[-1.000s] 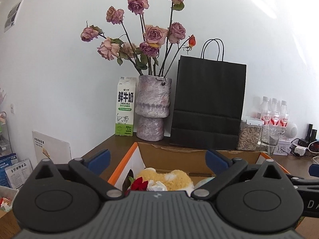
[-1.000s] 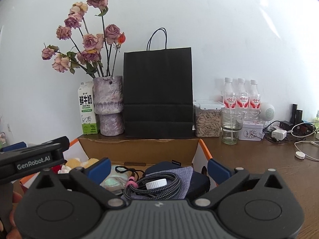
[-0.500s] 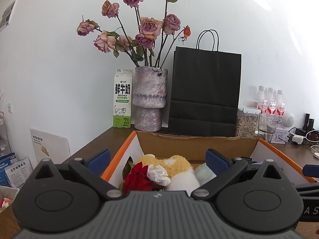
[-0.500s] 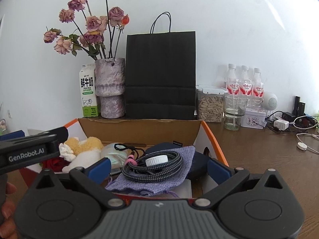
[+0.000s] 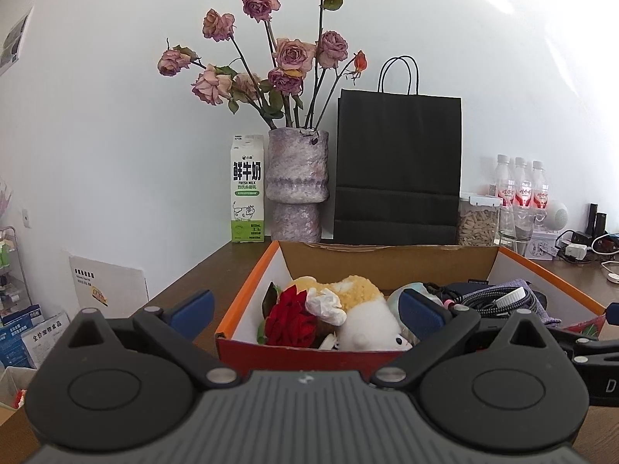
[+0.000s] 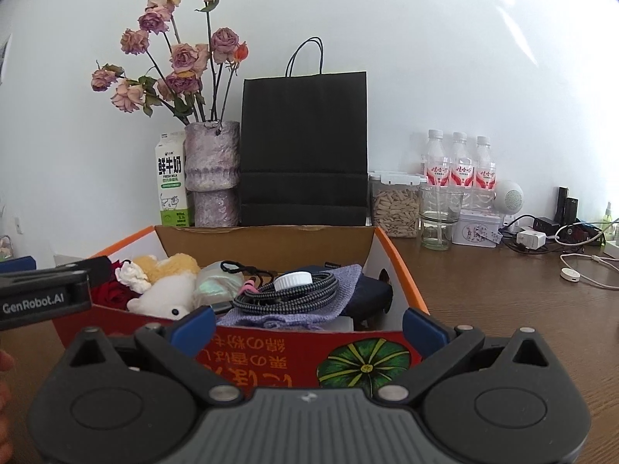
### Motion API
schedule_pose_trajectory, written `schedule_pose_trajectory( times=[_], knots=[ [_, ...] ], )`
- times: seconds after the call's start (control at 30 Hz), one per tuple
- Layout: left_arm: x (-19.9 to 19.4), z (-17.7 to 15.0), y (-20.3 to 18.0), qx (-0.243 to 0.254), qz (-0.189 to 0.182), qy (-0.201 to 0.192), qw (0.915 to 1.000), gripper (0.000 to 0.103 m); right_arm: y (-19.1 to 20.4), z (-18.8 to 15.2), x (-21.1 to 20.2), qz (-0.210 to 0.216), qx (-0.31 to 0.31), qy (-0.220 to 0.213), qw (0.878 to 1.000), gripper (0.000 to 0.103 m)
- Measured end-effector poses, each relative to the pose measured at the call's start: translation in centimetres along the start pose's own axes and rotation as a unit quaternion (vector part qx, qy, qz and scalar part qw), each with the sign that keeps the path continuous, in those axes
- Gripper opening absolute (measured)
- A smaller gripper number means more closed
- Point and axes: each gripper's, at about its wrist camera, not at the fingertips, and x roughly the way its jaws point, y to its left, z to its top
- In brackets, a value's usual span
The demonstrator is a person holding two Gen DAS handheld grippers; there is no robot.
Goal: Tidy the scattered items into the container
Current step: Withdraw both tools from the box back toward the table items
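I hold both grippers just in front of the cardboard box (image 6: 398, 266), level with its near wall. My left gripper (image 5: 305, 309) has its blue-tipped fingers spread wide with nothing between them, and my right gripper (image 6: 307, 324) is the same, parted and empty. The box sits on the brown worktop (image 6: 503, 309), its far wall close to the row of things along the back edge by the white wall. Inside, toward the box's left end, a red rose (image 5: 290, 323) lies against a white and yellow plush toy (image 5: 367, 317). Toward the right end, a coiled braided cable (image 6: 298, 294) with a white cap (image 6: 293, 280) on it rests on a purple knit pouch (image 6: 340, 290). Behind the box stand a milk carton (image 6: 171, 181), a vase of dried roses (image 6: 211, 170) and a black paper bag (image 6: 303, 147).
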Motion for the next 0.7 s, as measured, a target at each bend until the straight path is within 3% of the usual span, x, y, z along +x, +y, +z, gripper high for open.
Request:
schedule_pose_trajectory(
  times=[0.43, 0.7],
  knots=[
    [-2.2, -1.6, 0.4, 0.014, -0.018, 0.032, 0.9992, 0.103, -0.8, -1.7, -1.6, 0.006, 0.009, 0.041, 0.999, 0.103],
    [-2.4, -2.1, 0.7, 0.027, -0.034, 0.095, 0.9945, 0.103, -0.7, -2.4, -2.3, -0.001, -0.003, 0.079, 0.997, 0.103]
  ],
)
